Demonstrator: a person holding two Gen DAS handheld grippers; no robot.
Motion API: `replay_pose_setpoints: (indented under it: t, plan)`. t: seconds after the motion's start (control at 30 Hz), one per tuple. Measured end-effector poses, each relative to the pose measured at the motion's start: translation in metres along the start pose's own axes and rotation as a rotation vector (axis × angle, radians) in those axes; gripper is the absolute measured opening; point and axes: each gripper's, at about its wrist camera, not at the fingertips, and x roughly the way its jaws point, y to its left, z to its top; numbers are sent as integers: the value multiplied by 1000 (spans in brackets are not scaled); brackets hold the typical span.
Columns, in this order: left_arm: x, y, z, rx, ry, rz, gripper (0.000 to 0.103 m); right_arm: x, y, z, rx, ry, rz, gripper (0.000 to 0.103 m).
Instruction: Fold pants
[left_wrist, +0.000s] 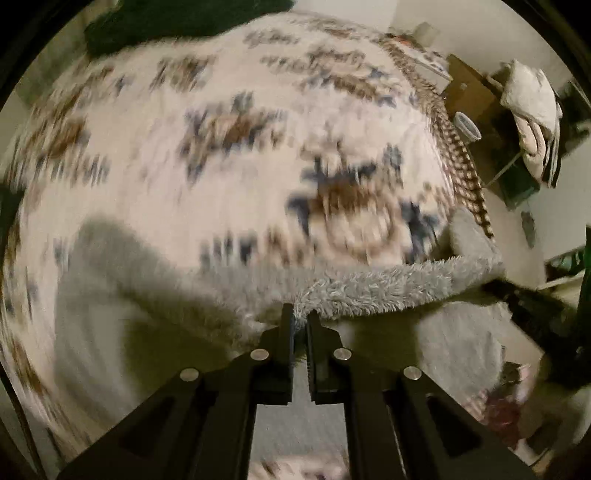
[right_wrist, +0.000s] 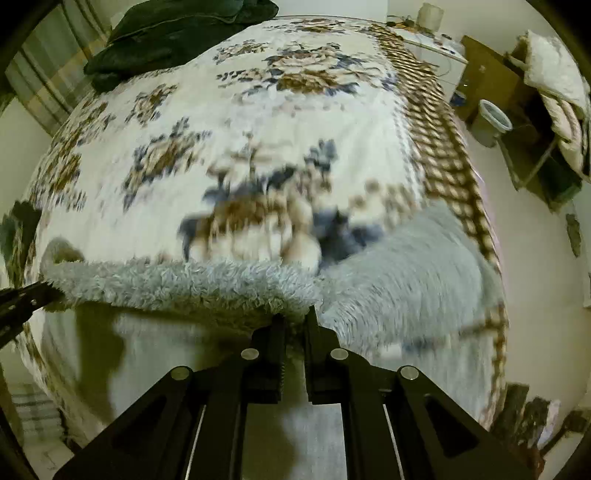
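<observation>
The pants (left_wrist: 369, 288) are light grey and fluffy. They hang lifted above a bed with a floral blanket (left_wrist: 221, 110). My left gripper (left_wrist: 301, 317) is shut on the pants' fluffy top edge. My right gripper (right_wrist: 295, 317) is shut on the same edge (right_wrist: 184, 284) further along. The edge stretches taut between the two grippers. In the right wrist view, the left gripper's black arm (right_wrist: 22, 302) shows at the left end of the edge. The rest of the pants (right_wrist: 406, 266) drapes down onto the blanket. Both views are blurred by motion.
A dark green pillow (right_wrist: 177, 33) lies at the bed's far end. A wooden stand (right_wrist: 491, 85) with folded bedding (right_wrist: 561, 96) and a plastic cup (right_wrist: 493, 120) is at the right of the bed. The floor (right_wrist: 535, 258) runs along the right side.
</observation>
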Motion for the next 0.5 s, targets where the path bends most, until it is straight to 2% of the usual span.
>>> replay_pose_setpoints:
  t: [0.1, 0.2, 0.27, 0.3, 0.33, 0.37, 0.4, 0.43, 0.5]
  plan:
    - [14, 0, -56, -42, 97, -13, 3, 2, 2, -63, 8, 67, -20, 8]
    - [66, 15, -96, -112, 207, -1, 3, 26, -1, -117, 7, 167, -28, 9]
    - [106, 23, -112, -138, 256, 29, 4, 53, -3, -142, 3, 237, -34, 10]
    - [119, 26, -117, -152, 274, 50, 8, 67, -5, -151, 19, 277, -26, 10]
    - [132, 30, -120, -171, 309, 66, 10, 80, -7, -158, 41, 322, -4, 13]
    - [139, 31, -122, -188, 336, 65, 12, 90, -8, -164, 46, 372, 3, 19]
    - [143, 34, -124, -212, 365, 47, 17, 94, -9, -167, 49, 406, 12, 37]
    - [140, 35, -124, -220, 371, 27, 22, 95, -12, -170, 71, 435, 50, 64]
    - [127, 35, -125, -211, 373, 17, 48, 81, -20, -173, 117, 438, 110, 95]
